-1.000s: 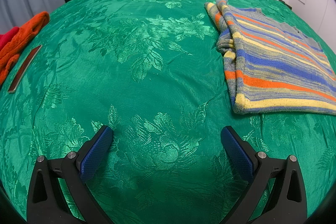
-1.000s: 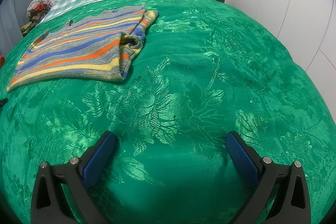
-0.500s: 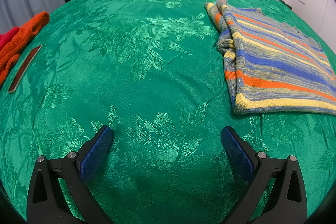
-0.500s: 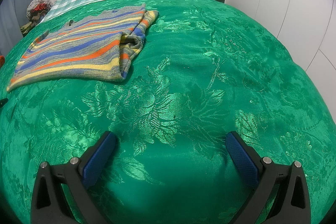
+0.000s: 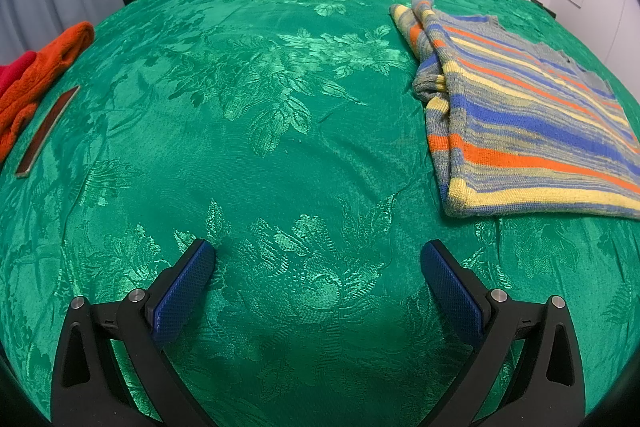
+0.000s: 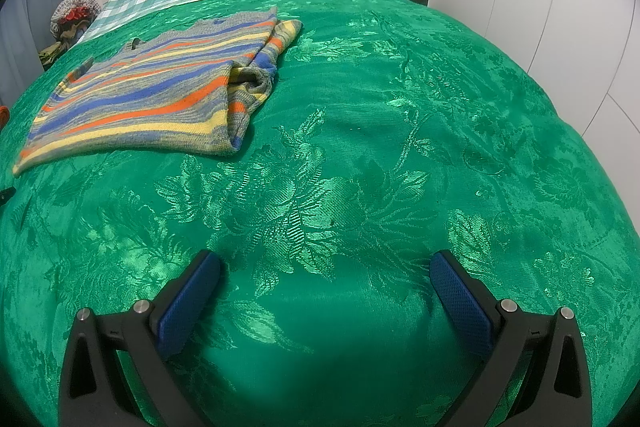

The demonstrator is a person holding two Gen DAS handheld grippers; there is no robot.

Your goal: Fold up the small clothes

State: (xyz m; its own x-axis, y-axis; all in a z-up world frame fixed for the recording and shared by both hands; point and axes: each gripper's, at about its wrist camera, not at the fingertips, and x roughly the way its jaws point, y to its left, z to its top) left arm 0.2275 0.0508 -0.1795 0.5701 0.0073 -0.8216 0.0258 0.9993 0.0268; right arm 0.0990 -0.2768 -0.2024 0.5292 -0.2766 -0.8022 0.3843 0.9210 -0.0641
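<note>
Lying flat on the green floral satin bedspread (image 5: 280, 155), the striped knitted sweater (image 5: 532, 123) has one sleeve folded in. Well short of it, the left gripper (image 5: 318, 257) and right gripper (image 6: 325, 267) gape wide, holding nothing.

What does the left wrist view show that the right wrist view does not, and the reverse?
Only the left wrist view shows the fuzzy orange garment and the flat dark slab beside it, plus the open left gripper. Only the right wrist view shows the white cupboard doors and the open right gripper. Both show the striped knitted sweater on the green floral bedspread.
</note>
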